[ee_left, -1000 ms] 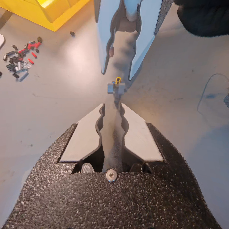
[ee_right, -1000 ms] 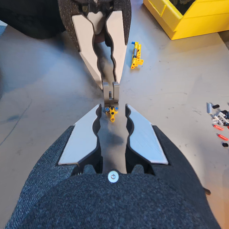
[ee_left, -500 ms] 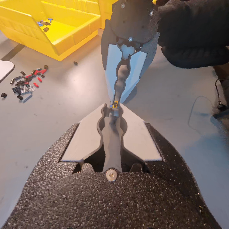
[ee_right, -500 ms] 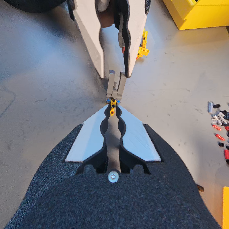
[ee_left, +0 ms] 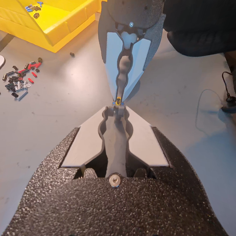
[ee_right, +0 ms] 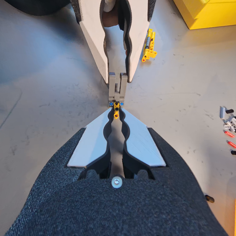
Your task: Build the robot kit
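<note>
Yellow bin point(ee_left: 57, 29) toward the far left of the grey surface point(ee_left: 51, 121), lone black peg point(ee_left: 72, 54) just beside it, scattered black, red and grey small parts point(ee_left: 19, 79) near the left edge, black cable point(ee_left: 227, 89) by the right edge, small yellow assembly point(ee_right: 150, 46) lying flat.

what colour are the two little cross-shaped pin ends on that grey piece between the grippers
Blue. The pin ends show best in the right wrist view, flanking the yellow connector on the grey piece.

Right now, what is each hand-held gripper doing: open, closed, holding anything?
Left hand-held gripper: closed on the grey forked piece.
Right hand-held gripper: closed on the small yellow connector at that piece's other end.
</note>
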`<state>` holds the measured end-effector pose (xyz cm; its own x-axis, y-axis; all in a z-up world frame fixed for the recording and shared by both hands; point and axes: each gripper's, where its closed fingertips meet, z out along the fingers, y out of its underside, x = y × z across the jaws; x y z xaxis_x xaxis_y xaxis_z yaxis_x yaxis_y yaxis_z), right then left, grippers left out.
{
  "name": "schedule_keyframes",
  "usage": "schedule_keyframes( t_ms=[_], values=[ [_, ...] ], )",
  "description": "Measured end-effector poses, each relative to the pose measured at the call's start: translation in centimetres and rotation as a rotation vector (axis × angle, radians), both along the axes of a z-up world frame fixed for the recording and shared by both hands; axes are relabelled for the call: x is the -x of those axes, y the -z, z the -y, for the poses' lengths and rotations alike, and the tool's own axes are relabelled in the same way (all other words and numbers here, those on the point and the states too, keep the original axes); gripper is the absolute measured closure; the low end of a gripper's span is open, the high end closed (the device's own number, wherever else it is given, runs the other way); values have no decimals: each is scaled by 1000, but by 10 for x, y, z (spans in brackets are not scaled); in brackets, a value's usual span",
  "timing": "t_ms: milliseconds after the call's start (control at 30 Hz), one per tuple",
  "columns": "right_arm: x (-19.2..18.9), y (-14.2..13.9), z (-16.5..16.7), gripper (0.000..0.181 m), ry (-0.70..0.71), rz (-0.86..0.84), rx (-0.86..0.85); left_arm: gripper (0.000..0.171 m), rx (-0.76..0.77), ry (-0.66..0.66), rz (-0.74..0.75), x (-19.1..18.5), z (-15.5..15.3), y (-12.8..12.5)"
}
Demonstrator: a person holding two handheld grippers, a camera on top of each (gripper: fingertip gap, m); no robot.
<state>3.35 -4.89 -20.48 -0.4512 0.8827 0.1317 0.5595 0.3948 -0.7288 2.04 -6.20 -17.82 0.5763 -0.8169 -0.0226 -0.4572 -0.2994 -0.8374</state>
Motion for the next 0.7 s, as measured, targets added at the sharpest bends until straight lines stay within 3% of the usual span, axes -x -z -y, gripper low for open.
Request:
schedule_keyframes(
  t_ms=[300, 700],
  values=[
    [0, 0, 0, 174, 7, 0, 24, 148, 68, 9, -80, 10, 9, 19],
    [0, 0, 1, 175, 10, 11, 14, 149, 83, 1, -22, 9, 7, 14]
  ],
)
